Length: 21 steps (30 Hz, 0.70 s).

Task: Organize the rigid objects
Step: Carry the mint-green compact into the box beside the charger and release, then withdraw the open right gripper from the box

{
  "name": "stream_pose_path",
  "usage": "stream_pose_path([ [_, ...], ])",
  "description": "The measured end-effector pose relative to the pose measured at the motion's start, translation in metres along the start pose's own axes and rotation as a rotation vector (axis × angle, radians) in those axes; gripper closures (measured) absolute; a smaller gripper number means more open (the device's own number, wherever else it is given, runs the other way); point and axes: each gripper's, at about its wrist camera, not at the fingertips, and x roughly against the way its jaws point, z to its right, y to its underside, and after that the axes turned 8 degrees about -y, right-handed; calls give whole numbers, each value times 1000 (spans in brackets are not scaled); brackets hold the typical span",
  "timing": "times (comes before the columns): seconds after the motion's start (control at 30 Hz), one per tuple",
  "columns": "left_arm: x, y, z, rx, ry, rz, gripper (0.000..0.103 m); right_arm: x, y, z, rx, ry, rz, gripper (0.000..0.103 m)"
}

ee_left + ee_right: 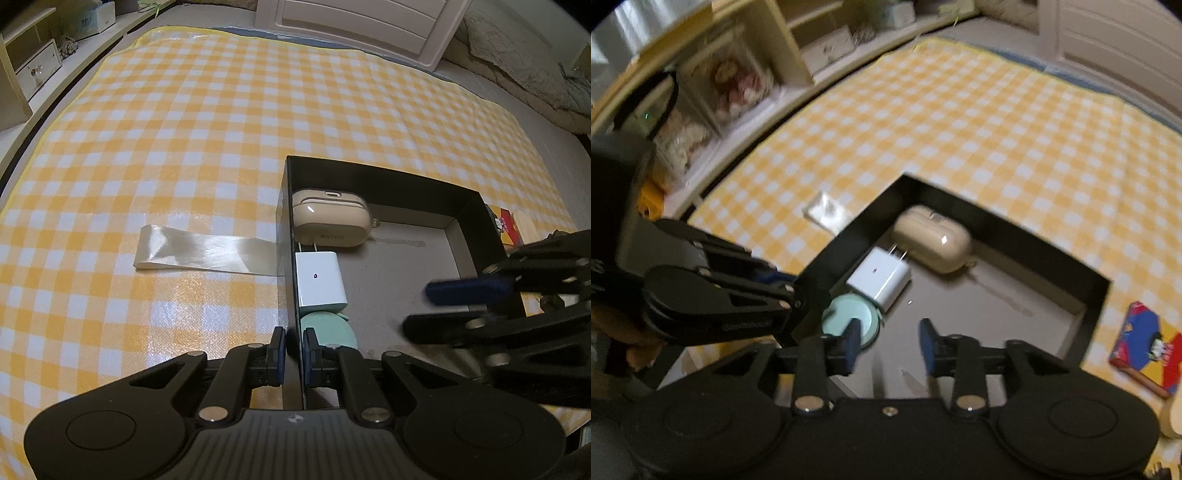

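Pinching the box wall (291, 280), left claw (293, 356) closed.

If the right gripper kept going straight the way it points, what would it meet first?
Probably the box's bare grey floor: the open right gripper points into the black box, right of the white charger. Depth is uncertain.

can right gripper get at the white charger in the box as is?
Probably yes. The right gripper is open and empty above the box floor, nothing between it and the charger. The left gripper only clamps the wall nearby.
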Motion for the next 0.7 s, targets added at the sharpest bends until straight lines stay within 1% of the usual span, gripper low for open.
stream_pose_path([
  [0.03,0,0,0,-1,-1,0,93,6,0,0,0,7,15,52],
  [0.07,0,0,0,-2,-3,0,93,12,1,-1,1,14,31,48],
  [0.1,0,0,1,-2,-4,0,93,16,1,-2,1,19,42,42],
  [0.13,0,0,1,-3,-5,0,93,21,1,-2,-2,25,55,33],
  [0.17,1,0,1,-4,-7,0,93,26,2,-3,-7,31,71,28],
  [0.2,1,0,1,-5,-8,1,93,31,3,-2,-8,36,87,20],
  [0.23,0,-1,2,-6,-10,1,93,36,3,-3,-8,42,101,16],
  [0.27,0,-1,3,-7,-12,1,93,41,4,-3,-8,51,118,14],
  [0.33,-1,-3,6,-10,-15,2,93,47,6,-3,-11,61,140,0],
  [0.53,-1,-4,7,-17,-22,4,93,61,11,-2,-18,85,187,0],
  [0.7,-2,-5,8,-18,-23,6,93,75,12,5,-39,88,231,0],
])
